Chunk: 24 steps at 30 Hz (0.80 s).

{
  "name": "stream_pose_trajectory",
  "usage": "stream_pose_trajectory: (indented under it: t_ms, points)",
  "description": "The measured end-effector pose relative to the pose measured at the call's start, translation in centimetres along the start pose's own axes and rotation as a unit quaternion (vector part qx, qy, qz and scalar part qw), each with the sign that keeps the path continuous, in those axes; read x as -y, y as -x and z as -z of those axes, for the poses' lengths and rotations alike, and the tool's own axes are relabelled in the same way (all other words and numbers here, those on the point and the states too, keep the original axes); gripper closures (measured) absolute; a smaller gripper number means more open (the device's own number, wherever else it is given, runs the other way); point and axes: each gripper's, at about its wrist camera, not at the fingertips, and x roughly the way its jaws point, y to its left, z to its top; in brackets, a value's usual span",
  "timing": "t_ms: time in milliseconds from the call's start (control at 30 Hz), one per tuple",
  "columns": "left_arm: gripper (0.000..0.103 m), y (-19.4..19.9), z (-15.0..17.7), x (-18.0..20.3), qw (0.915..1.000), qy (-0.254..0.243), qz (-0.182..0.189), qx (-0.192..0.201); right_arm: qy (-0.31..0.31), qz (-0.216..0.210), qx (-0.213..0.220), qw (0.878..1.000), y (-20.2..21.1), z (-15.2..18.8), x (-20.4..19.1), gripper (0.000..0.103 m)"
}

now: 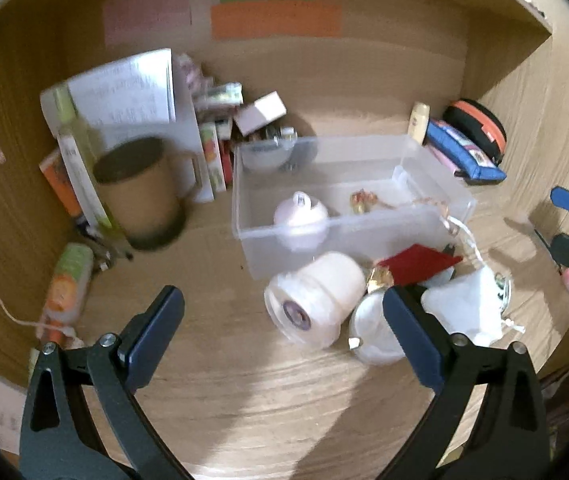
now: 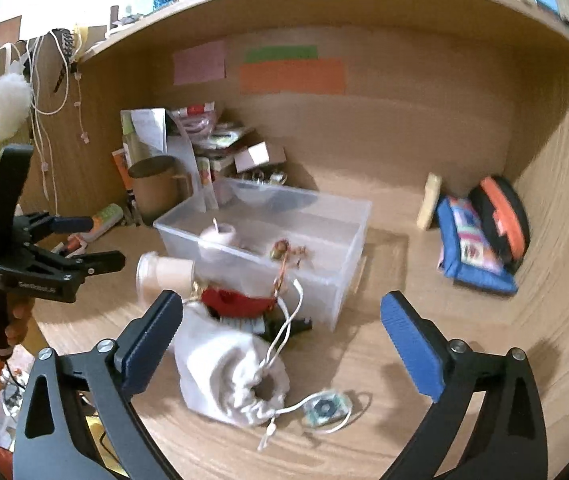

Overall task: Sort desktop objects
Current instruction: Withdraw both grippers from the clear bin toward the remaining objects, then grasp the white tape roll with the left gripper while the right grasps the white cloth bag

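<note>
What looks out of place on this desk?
A white jar lies on its side before the clear bin, beside a crumpled white drawstring bag whose cord trails loose. Both belong sorted, not scattered.

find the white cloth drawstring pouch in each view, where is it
Left wrist: white cloth drawstring pouch, lower right, behind the left gripper's right finger.
Right wrist: pouch, lower centre, beside the right gripper's left finger.
Shared landmark: clear plastic bin just behind it.

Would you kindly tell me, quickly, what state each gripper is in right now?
Left gripper: open, holding nothing.
Right gripper: open, holding nothing; the white drawstring pouch lies between its fingers, not gripped.
</note>
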Motion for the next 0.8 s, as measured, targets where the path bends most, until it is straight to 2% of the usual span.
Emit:
stream_pose_trajectory:
  t_ms: [233,500,600,800]
  points:
    - [0.002,-2.9,1.4,-0.2,0.9989,0.020,0.015,-0.039,-0.017,-0.023,-0.051,0.998,-3.2,3.0,-0.7,0.004]
    - [0.002,-6.2,2.1,-0.6,0.9947,0.048,0.040,-0.082,-0.035,-0.058,-0.116,0.991,-7.5,5.3,-1.4,0.004]
    - [0.002,-7.1,2.0,-0.5,0.9934,0.056,0.045,-0.090,-0.043,-0.076,-0.129,0.988,-8.4,5.6,-1.5,0.004]
    - [0.002,-8.4,1.2,-0.2,0.9918,0.063,0.059,-0.095,-0.036,-0.089,-0.128,0.987,-8.8,5.7,-1.9,0.005]
